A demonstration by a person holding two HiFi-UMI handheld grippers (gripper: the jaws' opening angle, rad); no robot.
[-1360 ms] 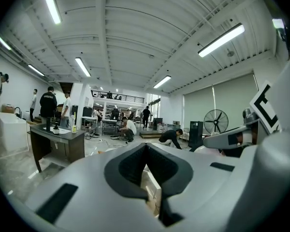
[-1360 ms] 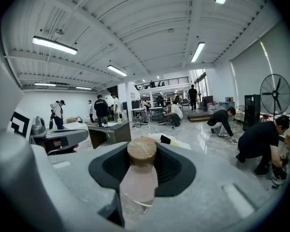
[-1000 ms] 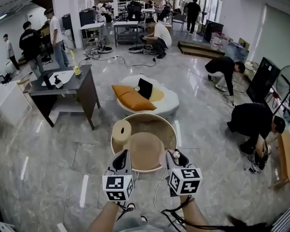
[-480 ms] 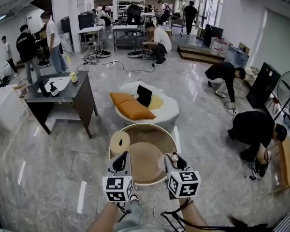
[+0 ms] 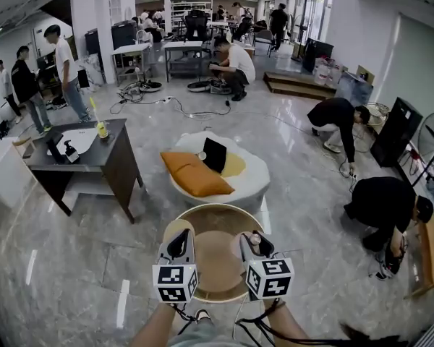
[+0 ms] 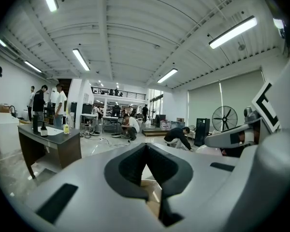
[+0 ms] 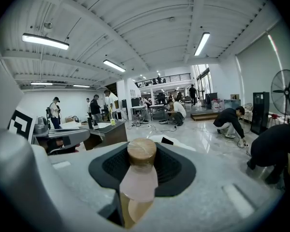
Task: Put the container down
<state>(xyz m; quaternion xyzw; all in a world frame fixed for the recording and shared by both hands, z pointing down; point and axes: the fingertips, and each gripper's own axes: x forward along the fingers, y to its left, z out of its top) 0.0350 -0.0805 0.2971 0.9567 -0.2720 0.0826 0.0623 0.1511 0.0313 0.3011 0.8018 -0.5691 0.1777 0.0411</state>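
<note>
A pale pink container (image 7: 139,178) with a round wooden lid (image 7: 141,152) stands upright between the jaws of my right gripper (image 5: 252,243), which is shut on it. In the head view the container (image 5: 254,240) shows only as a small cap above the jaws, over the right part of a round wooden table (image 5: 215,212). My left gripper (image 5: 179,244) hangs over the table's left part, jaws shut with nothing between them (image 6: 146,167). A paper roll (image 5: 173,228) stands on the table, partly hidden behind the left gripper.
Beyond the table lies a white round seat (image 5: 249,176) with orange cushions (image 5: 197,173) and a dark tablet. A dark desk (image 5: 87,161) stands at the left. People crouch at the right (image 5: 380,201) and others work farther back. Cables trail on the glossy floor.
Both grippers have come forward from the table's near edge to over its middle, the right one still carrying the container. The jaws have not changed.
</note>
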